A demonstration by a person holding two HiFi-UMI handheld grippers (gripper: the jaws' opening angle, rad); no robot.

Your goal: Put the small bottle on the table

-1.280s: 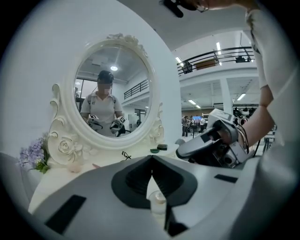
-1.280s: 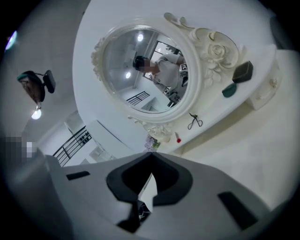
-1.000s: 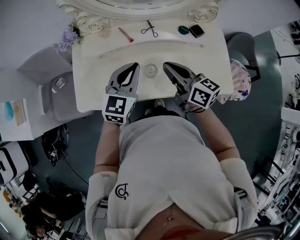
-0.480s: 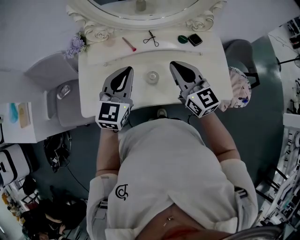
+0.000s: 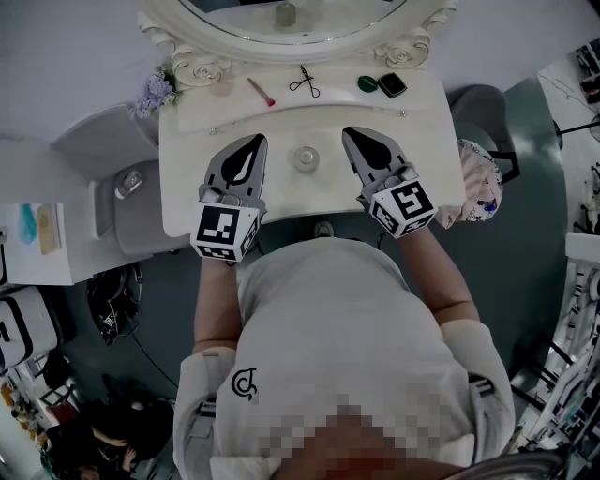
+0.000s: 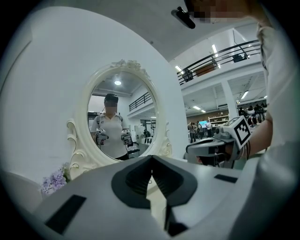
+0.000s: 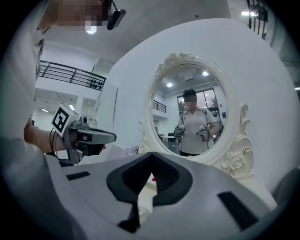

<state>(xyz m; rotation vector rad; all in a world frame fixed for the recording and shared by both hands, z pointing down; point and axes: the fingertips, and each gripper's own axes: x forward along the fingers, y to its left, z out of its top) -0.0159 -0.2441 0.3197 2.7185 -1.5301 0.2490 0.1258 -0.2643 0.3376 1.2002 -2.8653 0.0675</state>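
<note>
Dressing table [image 5: 187, 202], white, seen from above; oval mirror [image 5: 281, 23] in a carved frame along the back edge.

Small bottle [image 5: 305, 157], clear, round from above, standing on the table top. About midway between left and right edges, roughly halfway from back edge to front edge. Flanked by both grippers, touching neither.

Left gripper [image 5: 257, 141] over the left half of the table, tip toward the back edge. Fingers pressed together, nothing between them. Marker cube at the front edge, close to the person's torso.

Right gripper [image 5: 352, 134] over the right half, tip angled toward the back edge and slightly inward. Fingers likewise together, closed on nothing. Marker cube at the front edge near the front right corner.

Bottle between the two gripper bodies, a little nearer the front edge than either tip. From the right gripper view: clear blurred shape low under the closed jaws, likely the bottle.

Along the back edge, left to right:
- purple flowers [image 5: 156, 91] at the back left corner
- pink-tipped brush [image 5: 259, 91]
- scissor-like metal tool [image 5: 303, 81]
- green round item [image 5: 367, 83]
- dark case [image 5: 393, 85] toward the back right corner

Exact kind of the last three not clear.

Floral fabric [image 5: 478, 178] just off the right edge.

In the mirror, from both gripper views: reflected person in a light shirt, one gripper in each hand.
</note>
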